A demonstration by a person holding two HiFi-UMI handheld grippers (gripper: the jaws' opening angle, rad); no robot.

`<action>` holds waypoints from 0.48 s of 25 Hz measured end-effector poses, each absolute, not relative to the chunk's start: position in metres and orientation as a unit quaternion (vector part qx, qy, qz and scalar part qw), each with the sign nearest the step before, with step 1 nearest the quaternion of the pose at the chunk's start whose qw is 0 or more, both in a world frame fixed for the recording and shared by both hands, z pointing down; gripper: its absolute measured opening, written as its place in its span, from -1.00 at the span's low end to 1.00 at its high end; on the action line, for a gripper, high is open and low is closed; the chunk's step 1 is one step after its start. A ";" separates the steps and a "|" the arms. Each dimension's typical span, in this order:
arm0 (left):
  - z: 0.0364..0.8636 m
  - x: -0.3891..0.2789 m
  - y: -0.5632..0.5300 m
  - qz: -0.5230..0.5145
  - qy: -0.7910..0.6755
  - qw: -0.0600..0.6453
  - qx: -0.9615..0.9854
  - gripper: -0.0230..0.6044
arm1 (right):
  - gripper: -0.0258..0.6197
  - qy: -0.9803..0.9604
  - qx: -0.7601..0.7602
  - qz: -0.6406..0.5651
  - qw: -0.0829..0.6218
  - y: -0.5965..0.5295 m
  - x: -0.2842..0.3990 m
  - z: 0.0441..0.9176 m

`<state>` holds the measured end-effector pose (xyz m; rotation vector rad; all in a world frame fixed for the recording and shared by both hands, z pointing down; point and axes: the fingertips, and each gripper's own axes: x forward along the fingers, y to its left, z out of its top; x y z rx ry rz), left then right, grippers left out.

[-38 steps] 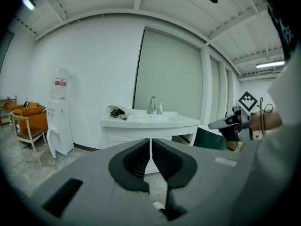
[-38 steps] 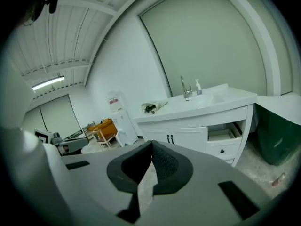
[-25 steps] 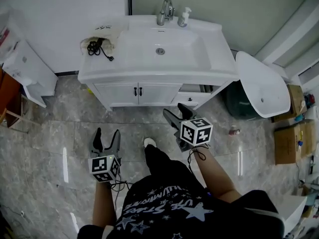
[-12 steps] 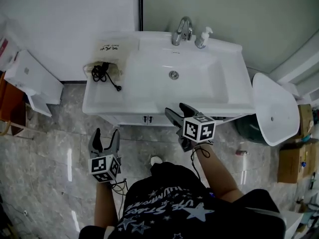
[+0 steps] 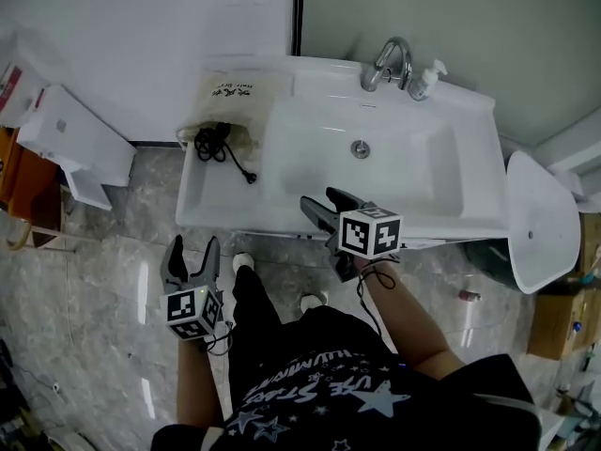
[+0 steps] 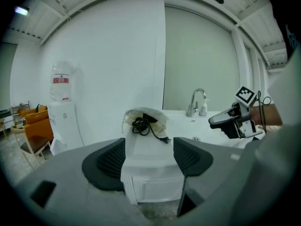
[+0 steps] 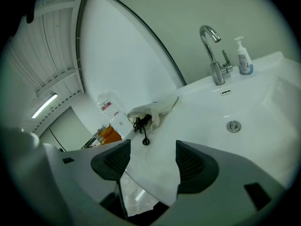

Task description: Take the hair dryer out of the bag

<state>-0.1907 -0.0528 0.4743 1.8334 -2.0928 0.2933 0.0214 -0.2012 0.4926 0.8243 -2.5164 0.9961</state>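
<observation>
A cream cloth bag point(image 5: 230, 97) lies on the white vanity surface point(image 5: 202, 205), at 9 o'clock from the basin point(image 5: 394, 172). The hair dryer's black cord point(image 5: 223, 146) spills out. The left gripper point(image 5: 190, 250) and right gripper point(image 5: 319, 200) gape wide and are empty.

A white vanity top point(image 5: 211, 205) carries a cloth bag point(image 5: 233, 101) at its far left, with a black cord point(image 5: 223, 147) spilling from the bag's mouth. A soap bottle point(image 5: 428, 78) stands at the far right, just beside the faucet point(image 5: 390, 62).
</observation>
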 end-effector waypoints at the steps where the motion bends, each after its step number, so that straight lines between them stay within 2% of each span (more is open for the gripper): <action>1: 0.476 -0.202 -0.060 0.105 -0.735 0.168 0.648 0.09 | -0.01 -0.878 0.289 0.349 0.155 -0.203 0.013 0.494; 12: 0.474 -0.299 -0.190 0.159 -0.661 0.110 0.725 0.09 | -0.02 -0.854 0.349 0.358 0.144 -0.243 -0.069 0.487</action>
